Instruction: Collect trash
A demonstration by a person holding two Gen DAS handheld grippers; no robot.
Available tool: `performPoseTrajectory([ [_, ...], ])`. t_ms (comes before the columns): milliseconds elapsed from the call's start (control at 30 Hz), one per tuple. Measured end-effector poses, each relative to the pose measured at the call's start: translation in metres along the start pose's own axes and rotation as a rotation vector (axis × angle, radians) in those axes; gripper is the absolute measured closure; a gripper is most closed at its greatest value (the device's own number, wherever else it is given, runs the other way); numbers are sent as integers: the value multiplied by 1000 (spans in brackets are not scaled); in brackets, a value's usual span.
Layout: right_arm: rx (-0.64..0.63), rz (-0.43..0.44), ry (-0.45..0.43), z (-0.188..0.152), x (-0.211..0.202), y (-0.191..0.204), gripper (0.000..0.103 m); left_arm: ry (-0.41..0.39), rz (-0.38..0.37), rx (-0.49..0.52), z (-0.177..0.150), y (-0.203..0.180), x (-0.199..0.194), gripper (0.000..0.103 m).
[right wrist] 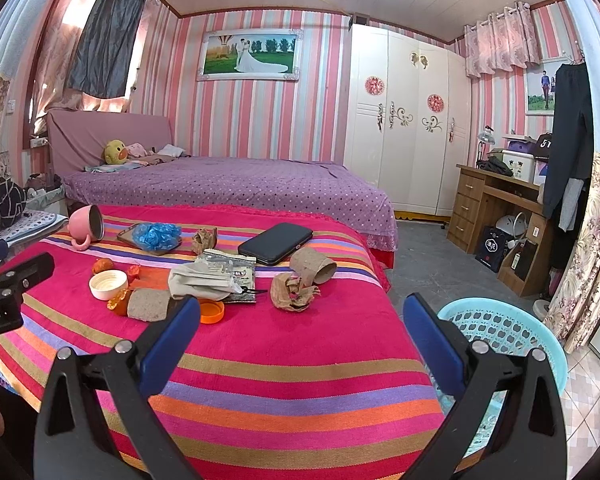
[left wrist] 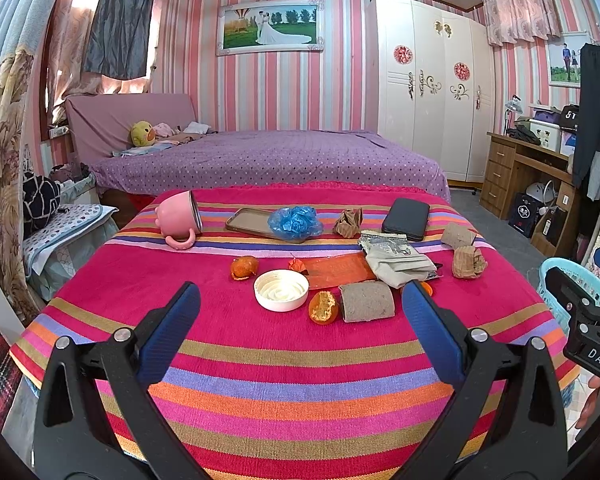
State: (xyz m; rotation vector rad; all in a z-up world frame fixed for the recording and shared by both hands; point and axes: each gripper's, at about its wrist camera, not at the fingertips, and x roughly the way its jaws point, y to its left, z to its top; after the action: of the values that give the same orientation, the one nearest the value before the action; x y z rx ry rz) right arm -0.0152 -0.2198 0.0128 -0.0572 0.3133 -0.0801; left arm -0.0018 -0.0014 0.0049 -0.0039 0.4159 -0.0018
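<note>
Your left gripper (left wrist: pixel 300 320) and right gripper (right wrist: pixel 302 326) gape empty over the striped cloth (left wrist: pixel 284 368); bed (left wrist: pixel 268 156) far, basket (right wrist: pixel 500 332) right.

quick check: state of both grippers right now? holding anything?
Left gripper: open, holding nothing, above the striped tablecloth.
Right gripper: open, holding nothing, beside the blue basket.

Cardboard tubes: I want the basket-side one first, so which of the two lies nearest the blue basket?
The open-ended tube beside the black case; the flattened tube lies by the white lid, farther from the basket.
</note>
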Motion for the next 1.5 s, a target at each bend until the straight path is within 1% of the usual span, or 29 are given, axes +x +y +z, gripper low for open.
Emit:
performPoseTrajectory([
  [1500,14,-9,6,-1,0,-13,4,-2,-4,2,-3,-1,-1,5],
])
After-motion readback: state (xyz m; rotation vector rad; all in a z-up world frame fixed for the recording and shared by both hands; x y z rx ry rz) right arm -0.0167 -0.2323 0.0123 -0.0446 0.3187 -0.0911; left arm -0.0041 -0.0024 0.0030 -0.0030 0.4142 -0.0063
